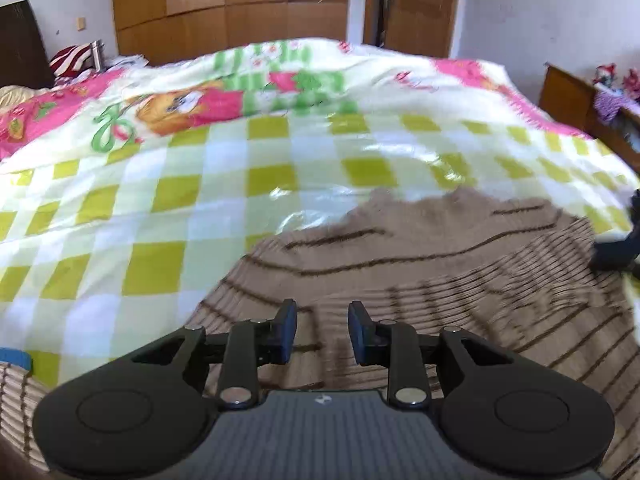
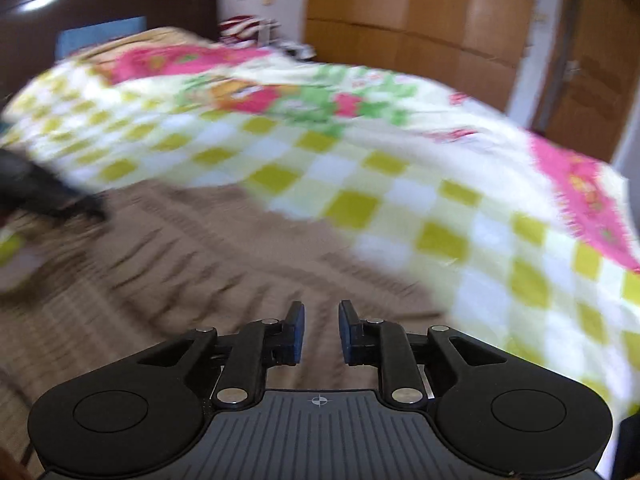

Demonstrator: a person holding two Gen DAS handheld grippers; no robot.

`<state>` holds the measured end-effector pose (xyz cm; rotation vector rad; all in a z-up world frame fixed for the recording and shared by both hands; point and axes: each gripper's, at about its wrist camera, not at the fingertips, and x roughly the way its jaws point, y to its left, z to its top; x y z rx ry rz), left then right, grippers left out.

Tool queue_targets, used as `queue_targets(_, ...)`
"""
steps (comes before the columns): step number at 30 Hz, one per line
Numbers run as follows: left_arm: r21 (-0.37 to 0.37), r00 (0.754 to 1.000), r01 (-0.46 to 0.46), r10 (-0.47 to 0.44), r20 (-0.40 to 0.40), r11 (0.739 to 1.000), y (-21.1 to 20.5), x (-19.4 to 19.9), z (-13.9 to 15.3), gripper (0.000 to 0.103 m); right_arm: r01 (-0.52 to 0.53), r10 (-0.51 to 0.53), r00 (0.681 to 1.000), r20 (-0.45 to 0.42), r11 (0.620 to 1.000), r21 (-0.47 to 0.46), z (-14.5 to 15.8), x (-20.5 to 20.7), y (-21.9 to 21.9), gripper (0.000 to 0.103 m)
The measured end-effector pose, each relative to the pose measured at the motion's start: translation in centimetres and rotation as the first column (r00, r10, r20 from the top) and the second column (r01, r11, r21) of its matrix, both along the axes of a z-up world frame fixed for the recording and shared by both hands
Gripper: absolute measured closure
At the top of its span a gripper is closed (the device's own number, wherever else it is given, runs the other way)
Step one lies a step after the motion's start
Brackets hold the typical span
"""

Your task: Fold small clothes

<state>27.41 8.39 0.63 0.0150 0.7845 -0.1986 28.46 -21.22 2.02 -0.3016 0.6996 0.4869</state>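
So the thing to fold here is a brown striped knit sweater, lying spread on the near part of the bed, on top of a green-and-white checkered quilt. There's a cartoon print in pink and green further back on the quilt, and wooden wardrobes on the far wall.

The left gripper hangs right over the sweater's near edge, jaws parted with nothing between them, just ribbed knit showing through the gap. The right gripper is the same deal: jaws apart, nothing held, brown knit directly below and ahead. Its view is pretty motion-blurred, so I can't tell if the pads actually touch the fabric.

What matters for the next move: the sweater runs mostly left to right across the near bed, with its dark stripes roughly along that line. It spreads to the right of the left gripper and to the left of the right one, so the garment sits between the two. Each gripper shows up at the edge of the other's view, near opposite ends. Neither is clearly closer; my guess is both pinch the near edge and carry it away toward the far edge.
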Motion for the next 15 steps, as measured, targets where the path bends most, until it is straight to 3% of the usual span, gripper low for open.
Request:
queue_targets(5, 0.021, 0.992, 0.128, -0.127, -0.022, 0.992, -4.0, 0.7, -0.8, 0.054, -0.041, 0.040, 0.993, -0.114, 0.999, -0.003, -3.3, 0.5, 1.7, 0.079)
queue_targets(8, 0.060, 0.985, 0.131, -0.123, -0.119, 0.990, -4.1, 1.8, -3.5, 0.053, -0.086, 0.081, 0.978, -0.191, 0.996, -0.018, -4.4, 0.5, 2.0, 0.079)
queue_targets(11, 0.012, 0.989, 0.112, -0.110, -0.103, 0.994, -2.8, 1.5, -3.9, 0.052, -0.154, 0.144, 0.944, -0.296, 0.988, -0.010, -4.3, -0.4, 1.6, 0.081)
queue_targets(13, -0.004, 0.991, 0.087, -0.087, -0.098, 0.996, -2.5, 1.1, -3.3, 0.052, -0.166, 0.142, 0.954, -0.266, 0.984, -0.071, -4.0, -1.4, 1.6, 0.082)
queue_targets(15, 0.006, 0.993, 0.085, -0.085, -0.085, 0.996, -2.4, 0.6, -3.0, 0.052, -0.142, 0.131, 0.961, -0.244, 0.990, -0.026, -2.8, -1.7, 1.7, 0.080)
